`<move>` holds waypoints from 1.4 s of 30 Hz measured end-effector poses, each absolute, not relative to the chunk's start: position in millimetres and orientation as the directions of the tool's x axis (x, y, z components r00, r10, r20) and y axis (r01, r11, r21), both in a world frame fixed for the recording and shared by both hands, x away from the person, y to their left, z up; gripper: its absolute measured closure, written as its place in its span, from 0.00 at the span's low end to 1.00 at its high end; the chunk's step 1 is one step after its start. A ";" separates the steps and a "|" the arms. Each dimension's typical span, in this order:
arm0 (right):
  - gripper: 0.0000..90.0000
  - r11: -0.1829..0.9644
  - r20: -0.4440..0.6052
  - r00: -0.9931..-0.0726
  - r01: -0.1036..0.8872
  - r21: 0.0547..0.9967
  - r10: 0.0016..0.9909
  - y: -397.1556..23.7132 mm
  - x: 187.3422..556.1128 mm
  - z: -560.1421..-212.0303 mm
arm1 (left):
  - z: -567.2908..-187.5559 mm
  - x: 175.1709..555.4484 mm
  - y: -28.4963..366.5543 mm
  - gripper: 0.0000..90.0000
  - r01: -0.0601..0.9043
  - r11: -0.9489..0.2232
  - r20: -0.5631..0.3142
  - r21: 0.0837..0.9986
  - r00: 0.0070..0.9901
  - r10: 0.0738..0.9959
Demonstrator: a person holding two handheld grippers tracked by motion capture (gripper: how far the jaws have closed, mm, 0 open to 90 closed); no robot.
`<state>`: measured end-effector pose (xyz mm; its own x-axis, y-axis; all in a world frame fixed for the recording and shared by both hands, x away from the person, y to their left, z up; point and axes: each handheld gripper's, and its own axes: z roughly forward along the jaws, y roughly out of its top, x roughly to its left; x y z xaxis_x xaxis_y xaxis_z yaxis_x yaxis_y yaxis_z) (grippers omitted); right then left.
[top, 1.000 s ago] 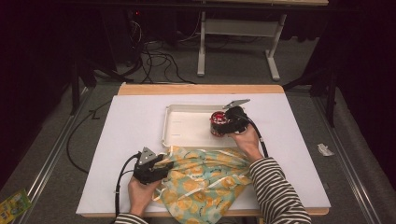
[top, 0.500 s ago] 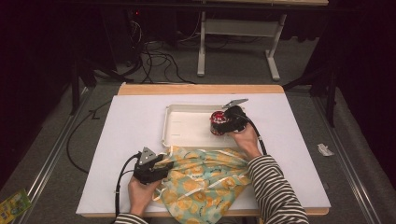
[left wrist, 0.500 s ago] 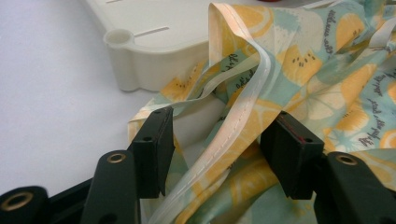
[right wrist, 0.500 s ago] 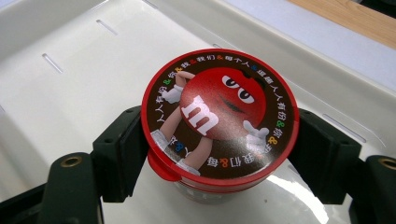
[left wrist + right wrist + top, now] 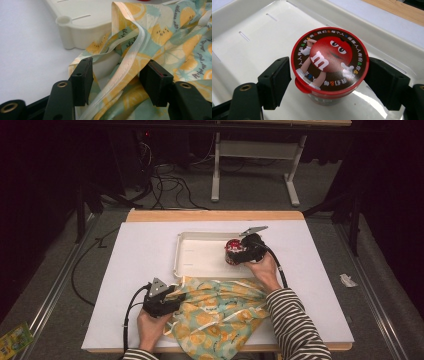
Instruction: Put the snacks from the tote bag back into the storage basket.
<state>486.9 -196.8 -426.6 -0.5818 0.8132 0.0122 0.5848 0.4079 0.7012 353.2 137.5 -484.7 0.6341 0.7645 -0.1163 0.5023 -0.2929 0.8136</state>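
Observation:
A cloth [image 5: 220, 315] printed with yellow citrus slices on pale green lies bunched at the table's near edge, just in front of a white plastic tray [image 5: 200, 255]. My left gripper [image 5: 175, 299] is at the cloth's left edge. In the left gripper view its jaws [image 5: 118, 80] stand open with the cloth's [image 5: 175, 37] white hem running loose between them; the tray's corner [image 5: 82, 25] lies beyond. A red candy cup [image 5: 232, 247] stands upright in the tray's right part. My right gripper [image 5: 328, 83] has both pads against the sides of the cup [image 5: 329, 57].
A white sheet [image 5: 140, 270] covers the table, with a wooden strip [image 5: 215, 215] at the far edge. Cables and a white table frame [image 5: 250, 150] are on the floor beyond. A green packet [image 5: 15, 340] lies on the floor at lower left.

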 end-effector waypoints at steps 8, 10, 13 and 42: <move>0.29 0.412 -0.008 -0.563 0.595 0.690 0.826 -196.2 480.8 -427.6 | -484.5 352.7 137.0 0.50 0.499 -0.297 -0.111 0.814 0.636 0.764; 0.30 0.418 -0.012 -0.565 0.595 0.686 0.825 -196.8 480.5 -429.6 | -484.5 352.8 137.3 0.50 0.499 -0.296 -0.113 0.814 0.636 0.763; 0.30 0.424 -0.022 -0.565 0.593 0.685 0.825 -196.6 479.6 -430.8 | -484.5 352.7 137.2 0.50 0.498 -0.296 -0.111 0.815 0.636 0.764; 0.34 0.396 0.011 -0.553 0.610 0.686 0.833 -207.0 478.5 -435.1 | -484.5 352.7 137.7 0.50 0.497 -0.292 -0.115 0.817 0.637 0.762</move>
